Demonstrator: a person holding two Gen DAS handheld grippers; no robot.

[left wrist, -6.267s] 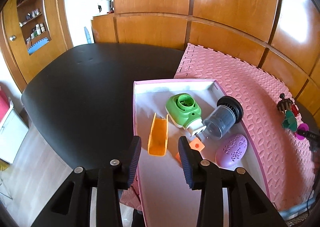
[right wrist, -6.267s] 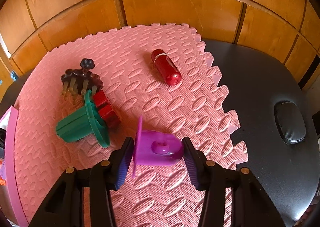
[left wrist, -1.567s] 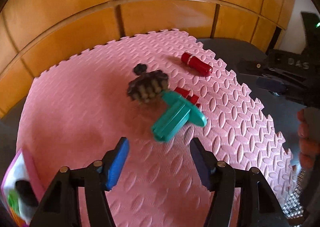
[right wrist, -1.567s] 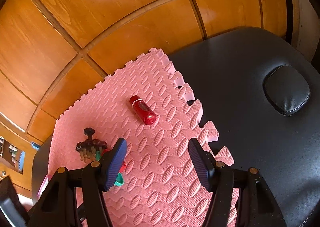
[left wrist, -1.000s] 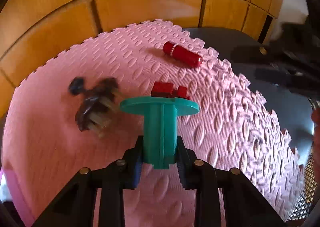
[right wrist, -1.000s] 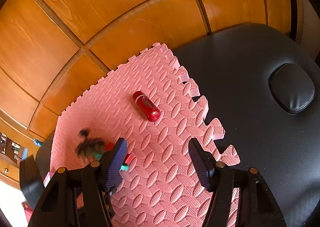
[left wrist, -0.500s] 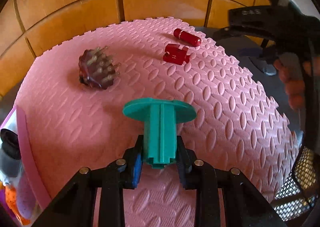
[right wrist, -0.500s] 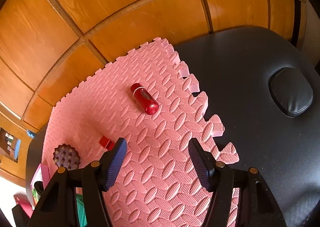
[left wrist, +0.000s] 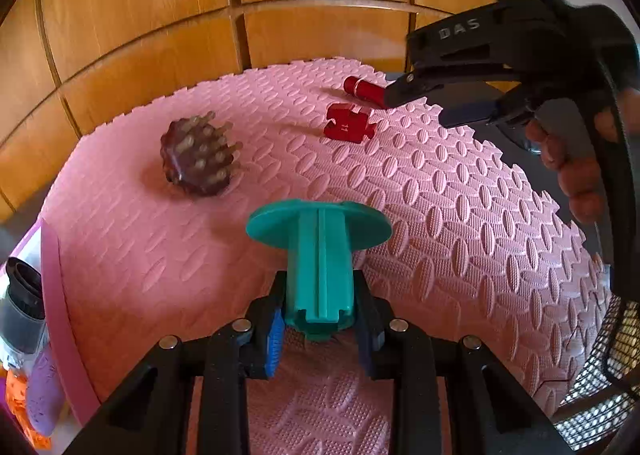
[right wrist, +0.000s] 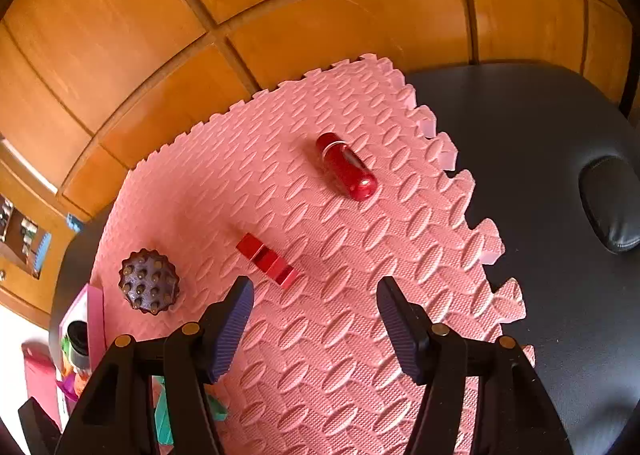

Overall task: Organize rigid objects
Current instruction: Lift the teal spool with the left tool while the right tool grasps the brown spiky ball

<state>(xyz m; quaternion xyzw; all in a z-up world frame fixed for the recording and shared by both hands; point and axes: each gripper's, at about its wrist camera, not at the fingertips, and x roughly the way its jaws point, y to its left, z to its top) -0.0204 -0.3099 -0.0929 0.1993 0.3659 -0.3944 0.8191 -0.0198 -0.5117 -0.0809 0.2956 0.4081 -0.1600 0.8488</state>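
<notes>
My left gripper (left wrist: 320, 329) is shut on a teal flanged plastic piece (left wrist: 319, 251) and holds it above the pink foam mat (left wrist: 460, 215). On the mat lie a dark spiky massage ball (left wrist: 198, 155), a red block (left wrist: 349, 126) and a red cylinder (left wrist: 366, 91). My right gripper (right wrist: 316, 329) is open and empty above the mat, with the red block (right wrist: 267, 261) and red cylinder (right wrist: 346, 166) ahead of it and the spiky ball (right wrist: 149, 281) to its left. It also shows in the left wrist view (left wrist: 460, 103).
A pink-rimmed tray (left wrist: 50, 267) at the left edge holds a grey cup, a lilac piece and an orange piece. The mat lies on a black padded table (right wrist: 560, 215) with a black pad (right wrist: 612, 203) at right. Wooden panels stand behind.
My left gripper closed on the teal piece, lifted it off the mat and drew back. The spiky ball rolled over. My right gripper moved nearer the red block.
</notes>
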